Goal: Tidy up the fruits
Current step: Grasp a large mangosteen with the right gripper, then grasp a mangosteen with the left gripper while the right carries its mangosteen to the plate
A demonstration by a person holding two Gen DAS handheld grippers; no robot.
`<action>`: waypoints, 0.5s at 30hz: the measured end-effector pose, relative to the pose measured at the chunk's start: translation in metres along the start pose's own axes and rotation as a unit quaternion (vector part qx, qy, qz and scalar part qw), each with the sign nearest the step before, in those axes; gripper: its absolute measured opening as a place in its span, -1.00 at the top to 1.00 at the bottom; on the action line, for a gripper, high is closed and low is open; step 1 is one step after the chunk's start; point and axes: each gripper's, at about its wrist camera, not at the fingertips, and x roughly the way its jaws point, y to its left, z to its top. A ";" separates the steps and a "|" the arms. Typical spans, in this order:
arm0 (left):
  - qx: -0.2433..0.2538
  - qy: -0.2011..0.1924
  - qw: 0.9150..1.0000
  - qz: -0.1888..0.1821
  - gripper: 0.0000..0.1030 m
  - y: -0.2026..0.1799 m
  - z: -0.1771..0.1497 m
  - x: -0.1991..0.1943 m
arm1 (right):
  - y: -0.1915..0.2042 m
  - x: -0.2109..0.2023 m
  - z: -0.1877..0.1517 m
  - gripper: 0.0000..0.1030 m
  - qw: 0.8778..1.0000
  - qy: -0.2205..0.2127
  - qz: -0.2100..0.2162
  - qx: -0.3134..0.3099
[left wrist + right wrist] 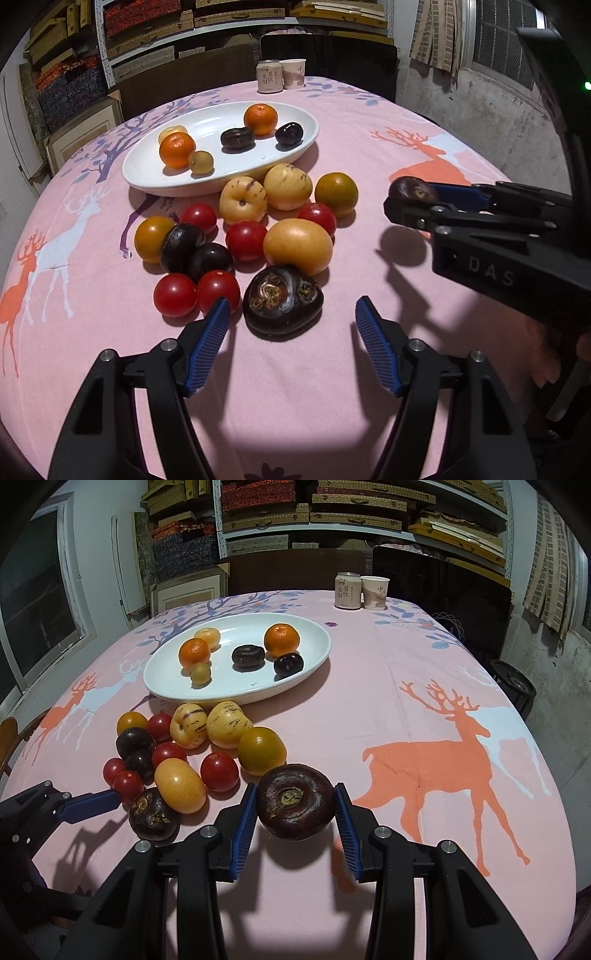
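My right gripper (295, 806) is shut on a dark brown water chestnut (295, 801) and holds it above the pink tablecloth; it shows in the left wrist view (412, 190) at the right. My left gripper (291, 325) is open, low over the cloth, just in front of another dark chestnut (282, 301). A pile of fruit lies on the cloth: red tomatoes (245, 240), yellow pears (242, 199), an orange-green citrus (336, 194), dark plums (208, 258). A white oval plate (147, 173) behind holds two oranges (260, 118), dark fruits and small yellow ones.
A can (269, 75) and a paper cup (293, 72) stand at the table's far edge. Dark chairs stand behind the table. Shelves with boxes fill the back wall. A black stool (513, 686) stands right of the table.
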 end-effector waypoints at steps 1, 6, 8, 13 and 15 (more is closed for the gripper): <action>0.002 0.000 1.000 0.006 -0.33 -0.001 0.002 0.001 | 0.000 0.000 0.000 0.19 1.000 0.000 0.000 0.000; 0.001 0.006 1.000 0.020 -0.28 0.000 0.008 0.008 | -0.001 0.003 -0.003 0.19 1.000 0.004 0.001 0.001; -0.001 0.011 1.000 0.023 -0.27 0.001 0.009 0.012 | -0.002 0.004 -0.003 0.19 1.000 0.004 0.001 0.004; -0.003 0.013 0.999 0.030 -0.23 0.002 0.014 0.019 | -0.006 0.004 -0.005 0.19 1.000 0.004 0.001 0.008; -0.003 0.015 0.999 0.030 -0.06 0.002 0.014 0.020 | -0.007 0.004 -0.006 0.19 1.000 0.004 0.001 0.009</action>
